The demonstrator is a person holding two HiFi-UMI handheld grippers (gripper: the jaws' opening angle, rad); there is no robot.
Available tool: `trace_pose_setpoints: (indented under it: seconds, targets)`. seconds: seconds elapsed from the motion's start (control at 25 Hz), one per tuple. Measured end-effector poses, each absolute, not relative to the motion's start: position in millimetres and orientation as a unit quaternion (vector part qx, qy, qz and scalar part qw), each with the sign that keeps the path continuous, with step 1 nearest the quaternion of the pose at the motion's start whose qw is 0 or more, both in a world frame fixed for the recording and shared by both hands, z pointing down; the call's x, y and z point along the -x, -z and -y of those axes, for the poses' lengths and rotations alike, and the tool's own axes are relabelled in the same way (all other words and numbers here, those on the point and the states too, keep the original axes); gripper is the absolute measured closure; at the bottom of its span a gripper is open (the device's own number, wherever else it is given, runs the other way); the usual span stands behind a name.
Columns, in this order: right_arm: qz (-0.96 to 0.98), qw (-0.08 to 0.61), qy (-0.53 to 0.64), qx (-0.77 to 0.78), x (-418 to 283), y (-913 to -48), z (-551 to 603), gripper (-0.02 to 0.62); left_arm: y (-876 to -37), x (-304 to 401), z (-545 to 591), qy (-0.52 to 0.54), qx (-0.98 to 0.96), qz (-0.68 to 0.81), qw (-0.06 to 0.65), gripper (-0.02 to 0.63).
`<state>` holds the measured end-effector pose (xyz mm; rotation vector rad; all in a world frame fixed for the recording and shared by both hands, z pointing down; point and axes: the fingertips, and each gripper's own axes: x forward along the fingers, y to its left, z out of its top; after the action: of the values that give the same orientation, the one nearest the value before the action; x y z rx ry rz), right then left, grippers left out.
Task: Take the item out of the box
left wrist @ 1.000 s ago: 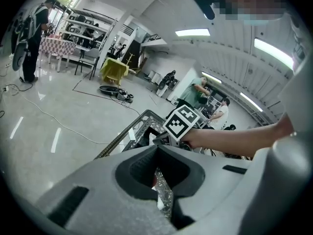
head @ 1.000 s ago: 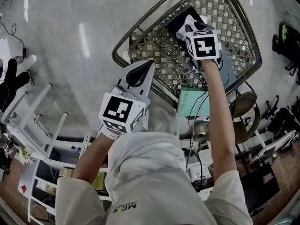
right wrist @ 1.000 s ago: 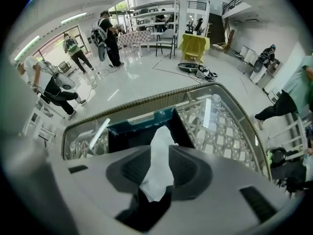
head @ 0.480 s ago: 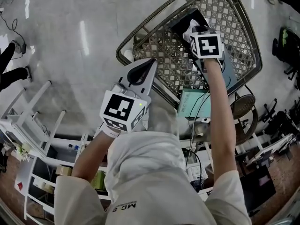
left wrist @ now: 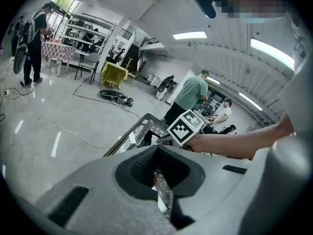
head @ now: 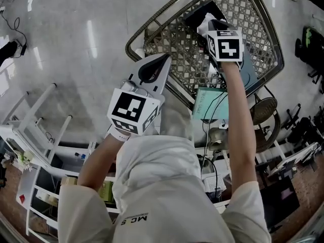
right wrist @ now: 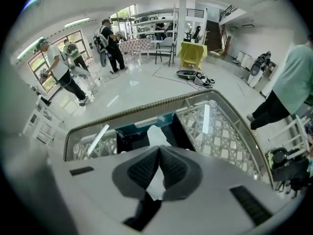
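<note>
A dark box [head: 198, 13] with a teal inner wall [right wrist: 146, 125] stands on a glass table with a woven rim [head: 152, 24]. A white, crumpled item [right wrist: 157, 135] sticks up out of the box. My right gripper [right wrist: 159, 151] points steeply down into it; its jaws have just been closing and now pinch the white item [head: 203, 23]. My left gripper [head: 164, 59] hovers by the table's near rim, shut with nothing in it. In the left gripper view its jaws [left wrist: 157, 147] meet above the lattice, and the right gripper's marker cube [left wrist: 186, 127] shows beyond.
A teal flat package [head: 208, 105] lies below the table's near edge. White racks [head: 35, 130] stand at the left and a round stool [head: 266, 116] at the right. Cables run over the glossy floor. Several people [right wrist: 110, 38] stand far off in the room.
The right gripper's jaws have closed on the white item in the box. Both hands stay almost where they were.
</note>
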<state>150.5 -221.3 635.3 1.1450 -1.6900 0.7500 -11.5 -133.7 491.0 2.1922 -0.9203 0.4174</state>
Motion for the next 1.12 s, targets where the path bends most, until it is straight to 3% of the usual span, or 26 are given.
trace_pose_setpoints:
  seconds: [1.12]
  targets:
    - [0.787,0.236,-0.144,-0.552,-148,-371,114,0.577,-350,6,78,-0.116,-0.882,0.388,0.243,0.586]
